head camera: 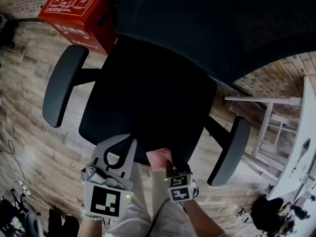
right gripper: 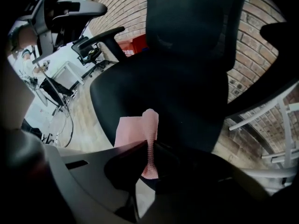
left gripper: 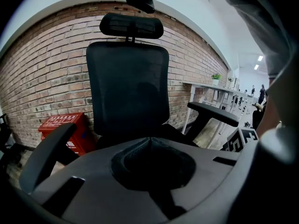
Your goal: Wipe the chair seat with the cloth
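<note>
Where right tool (right gripper: 148, 146) clamps cloth (right gripper: 132, 129), cloth edge hidden.

Wood-plank floor (head camera: 29, 83). Black office chair (head camera: 148, 98) stands on it. Red box (head camera: 79, 11) beside chair, by brick wall. Cables (head camera: 19, 169) at left. White table (head camera: 261, 99) legs at right.
</note>
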